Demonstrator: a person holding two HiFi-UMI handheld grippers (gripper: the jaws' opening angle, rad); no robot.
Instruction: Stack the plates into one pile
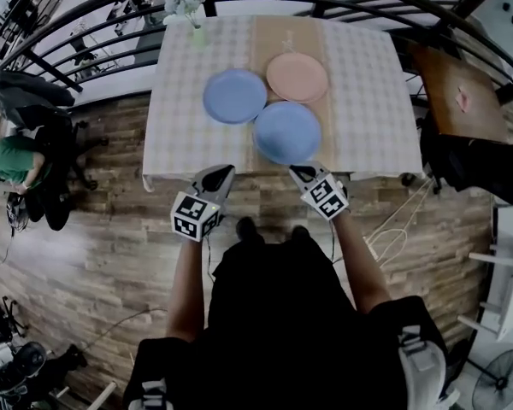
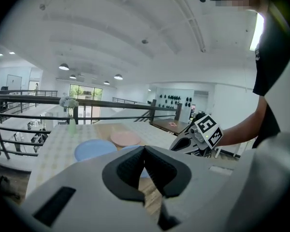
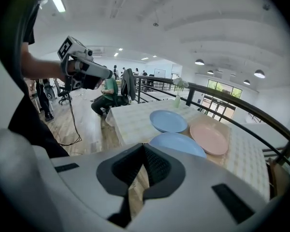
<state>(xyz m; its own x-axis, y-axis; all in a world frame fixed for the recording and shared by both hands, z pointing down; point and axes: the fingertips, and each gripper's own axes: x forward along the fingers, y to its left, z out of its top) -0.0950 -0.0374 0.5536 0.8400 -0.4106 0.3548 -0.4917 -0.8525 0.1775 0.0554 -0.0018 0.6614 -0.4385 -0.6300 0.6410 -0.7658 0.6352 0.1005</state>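
Observation:
Three plates lie side by side on the table (image 1: 359, 101): a blue plate (image 1: 235, 96) at the left, a pink plate (image 1: 297, 77) at the back, and a second blue plate (image 1: 287, 132) nearest the front edge. My left gripper (image 1: 215, 178) and right gripper (image 1: 306, 175) hover just short of the table's near edge, both shut and holding nothing. The left gripper view shows its jaws (image 2: 144, 162) pressed together, with the plates (image 2: 94, 149) beyond. In the right gripper view the jaws (image 3: 143, 164) also meet, with the near blue plate (image 3: 178, 144) ahead.
A small vase with white flowers (image 1: 191, 15) stands at the table's far left corner. A dark railing (image 1: 85, 15) curves behind the table. A brown side table (image 1: 458, 92) is at the right. A person in green (image 1: 13, 162) sits on the floor at left.

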